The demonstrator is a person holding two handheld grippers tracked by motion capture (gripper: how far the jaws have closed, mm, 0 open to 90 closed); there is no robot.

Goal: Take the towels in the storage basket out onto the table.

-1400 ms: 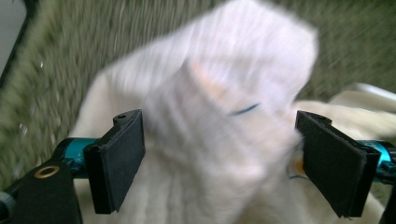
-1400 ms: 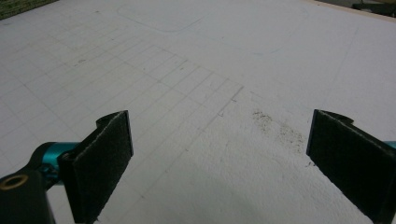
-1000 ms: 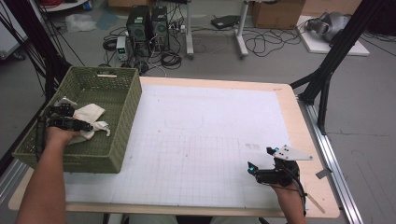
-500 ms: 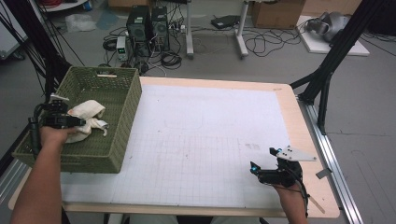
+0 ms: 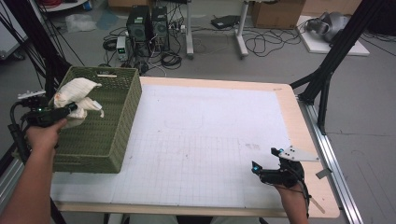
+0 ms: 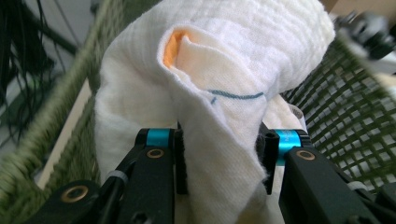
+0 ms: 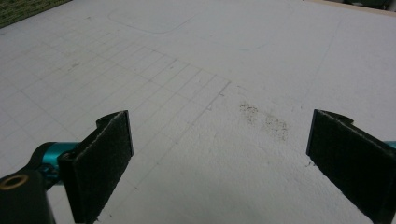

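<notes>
Left gripper: the left gripper [image 5: 70,108] was seen at the left edge of the high view, above the near-left wall of the basket, its jaws pointing toward the basket's inside.
Left jaws: they had just been closing, and in the left gripper view [image 6: 219,158] they were clenched on a fold of the white cloth, one pad on each side of it.
Cloth: the white cloth [image 6: 219,74] bulged up and ahead of the left jaws, with an orange patch showing in a fold above them and a thin blue thread line just over the pads; in the high view the cloth [image 5: 74,91] hung bunched at the jaw tips, over the basket's left rim.
Basket: the green woven basket [image 5: 107,126] stood on the left part of the worktop, and its mesh wall [image 6: 345,107] showed behind and to the right of the clenched jaws.
Right gripper: the right gripper [image 5: 258,169] rested low near the worktop's near-right corner, well apart from the basket and the cloth.
Right jaws: they were released and stood wide [image 7: 219,163], with nothing but bare surface between them.
Worktop: the white gridded worktop [image 7: 196,60] stretched ahead of the right jaws, with a faint dark smudge [image 7: 264,119] just beyond the gap between them.
</notes>
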